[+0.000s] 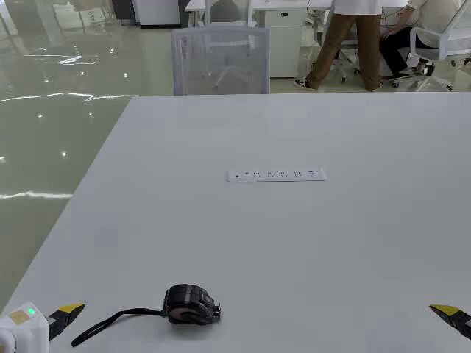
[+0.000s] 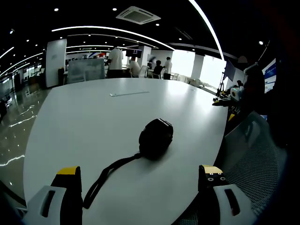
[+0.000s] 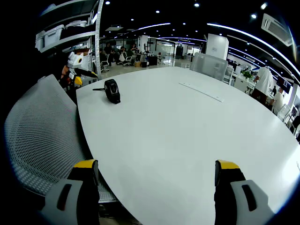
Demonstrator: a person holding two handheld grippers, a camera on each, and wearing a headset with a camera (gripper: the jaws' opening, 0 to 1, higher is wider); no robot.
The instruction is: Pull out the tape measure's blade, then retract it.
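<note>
tape measure (image 1: 190, 305) by near table (image 1: 309, 243) edge | left tongs (image 2: 140, 171) apart | right tongs (image 3: 156, 164) apart, well clear

There is one table (image 1: 331, 243), one tape measure (image 1: 190, 305) and one power strip (image 1: 276, 175). There are two grippers: the left gripper (image 2: 140, 176) and the right gripper (image 3: 157, 171). One mesh chair (image 1: 221, 62) stands at the table's far edge. Two people are beyond it: a standing person (image 1: 353, 37) and a seated person (image 1: 412, 29).

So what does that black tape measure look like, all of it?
The chunky black tape measure looks like rubbery plastic, with a rounded body. No blade is pulled out. It sits near the front edge of the white table, and its thin black wrist strap trails towards the open left gripper. Nothing holds it.
</note>
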